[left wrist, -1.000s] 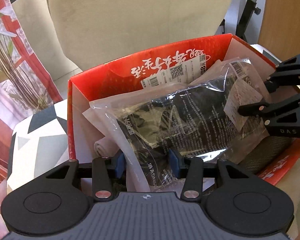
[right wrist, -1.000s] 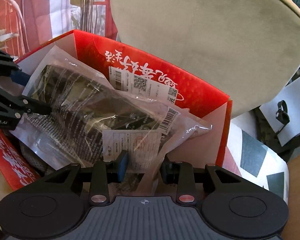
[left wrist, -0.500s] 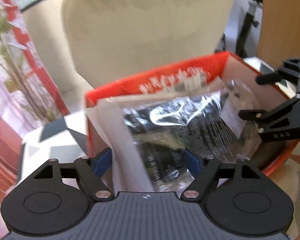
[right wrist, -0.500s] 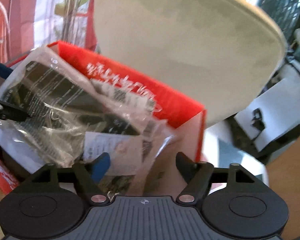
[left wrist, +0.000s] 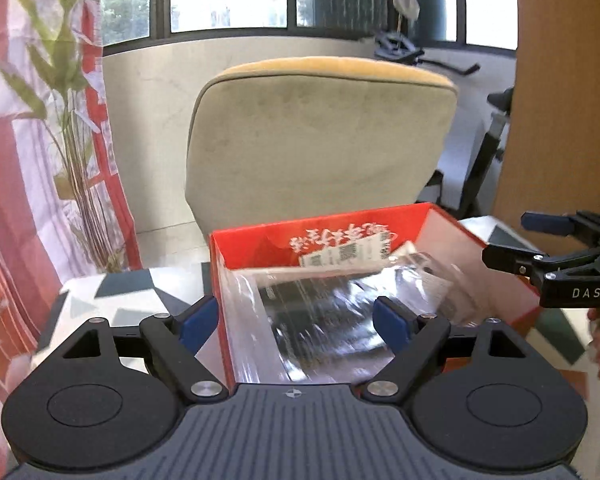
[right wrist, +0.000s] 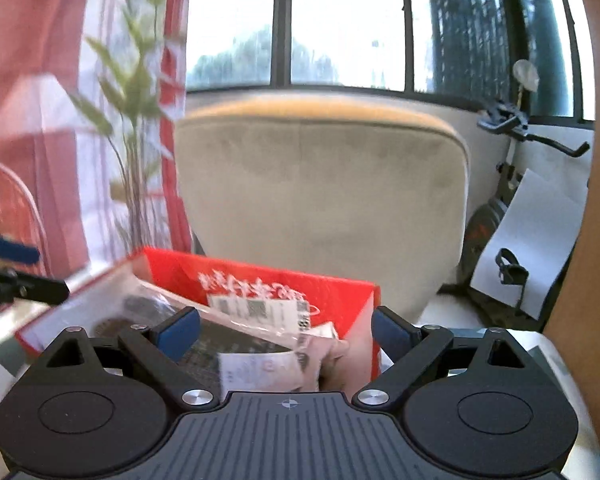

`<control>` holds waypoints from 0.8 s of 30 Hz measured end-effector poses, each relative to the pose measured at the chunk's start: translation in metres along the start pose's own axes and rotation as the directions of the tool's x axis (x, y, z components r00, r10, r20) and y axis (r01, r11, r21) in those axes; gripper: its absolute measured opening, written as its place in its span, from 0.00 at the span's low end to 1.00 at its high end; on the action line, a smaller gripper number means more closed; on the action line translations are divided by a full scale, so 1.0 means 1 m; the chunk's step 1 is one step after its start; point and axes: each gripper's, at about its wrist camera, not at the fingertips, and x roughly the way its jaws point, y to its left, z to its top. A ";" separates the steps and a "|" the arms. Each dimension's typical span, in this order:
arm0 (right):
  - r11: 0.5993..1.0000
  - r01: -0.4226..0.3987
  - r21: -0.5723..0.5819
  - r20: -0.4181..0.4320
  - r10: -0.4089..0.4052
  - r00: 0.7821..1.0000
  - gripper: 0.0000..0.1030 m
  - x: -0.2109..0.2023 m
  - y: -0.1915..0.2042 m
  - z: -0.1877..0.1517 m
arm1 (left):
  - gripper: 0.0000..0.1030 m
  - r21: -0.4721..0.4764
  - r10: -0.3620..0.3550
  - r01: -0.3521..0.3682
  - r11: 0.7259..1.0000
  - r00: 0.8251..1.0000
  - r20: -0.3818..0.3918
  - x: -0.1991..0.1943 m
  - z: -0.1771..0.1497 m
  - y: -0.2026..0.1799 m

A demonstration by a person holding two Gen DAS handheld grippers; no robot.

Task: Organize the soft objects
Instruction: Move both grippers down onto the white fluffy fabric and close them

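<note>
A red cardboard box [left wrist: 252,240] with white lettering sits on a patterned table and holds clear plastic bags of dark soft goods [left wrist: 324,320]. In the left wrist view my left gripper [left wrist: 296,322] is open and empty, raised above the box's near side. My right gripper [left wrist: 512,240] shows at the right edge, open. In the right wrist view the right gripper [right wrist: 286,330] is open and empty above the box [right wrist: 340,292] and the bags [right wrist: 252,344]. The left gripper [right wrist: 28,268] shows at the left edge.
A beige chair back [left wrist: 320,140] stands right behind the box. A plant [left wrist: 72,160] and a red-and-white curtain are at the left. A wooden panel [left wrist: 560,100] is at the right. The table top [left wrist: 120,292] has a grey and white geometric pattern.
Both grippers opened and let go of the plastic bag, then pulled back and up away from the box. The bag now lies in the box.
</note>
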 end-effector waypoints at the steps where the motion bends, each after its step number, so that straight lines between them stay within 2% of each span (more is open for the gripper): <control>1: 1.000 -0.007 0.012 0.017 0.007 1.000 0.88 -0.006 -0.002 -0.004 | 0.83 -0.016 -0.005 0.005 1.000 1.000 0.007 -0.006 -0.006 0.000; 4: 0.998 -0.037 0.046 0.058 0.035 0.998 0.88 -0.028 -0.005 -0.019 | 0.83 -0.067 -0.023 0.024 0.997 1.000 0.019 -0.019 -0.027 0.000; 7: 0.998 -0.032 0.046 0.086 0.028 0.996 0.88 -0.048 -0.002 -0.036 | 0.82 -0.119 -0.020 0.021 0.993 1.000 0.011 -0.030 -0.053 -0.001; 12: 0.995 -0.024 0.102 0.083 0.015 0.996 0.87 -0.068 0.000 -0.069 | 0.81 -0.180 -0.006 -0.001 0.984 0.999 -0.036 -0.030 -0.087 -0.002; 15: 0.991 -0.019 0.133 0.046 0.013 0.999 0.87 -0.068 0.003 -0.088 | 0.75 -0.206 -0.005 -0.010 0.978 0.997 -0.073 -0.028 -0.103 -0.006; 18: 0.990 0.007 0.141 -0.003 -0.007 1.000 0.86 -0.063 0.008 -0.106 | 0.64 -0.218 -0.027 0.002 0.976 0.993 -0.111 -0.024 -0.111 -0.010; 21: 0.989 0.021 0.144 -0.059 -0.013 0.998 0.78 -0.054 0.012 -0.123 | 0.56 -0.215 -0.044 0.015 0.977 0.990 -0.131 -0.020 -0.117 -0.013; 23: 0.991 0.030 0.134 -0.113 -0.014 0.994 0.61 -0.048 0.013 -0.132 | 0.55 -0.219 -0.051 0.021 0.976 0.989 -0.136 -0.019 -0.121 -0.014; 24: 0.991 0.033 0.130 -0.134 -0.015 0.991 0.58 -0.045 0.014 -0.135 | 0.55 -0.220 -0.053 0.022 0.975 0.989 -0.139 -0.018 -0.122 -0.014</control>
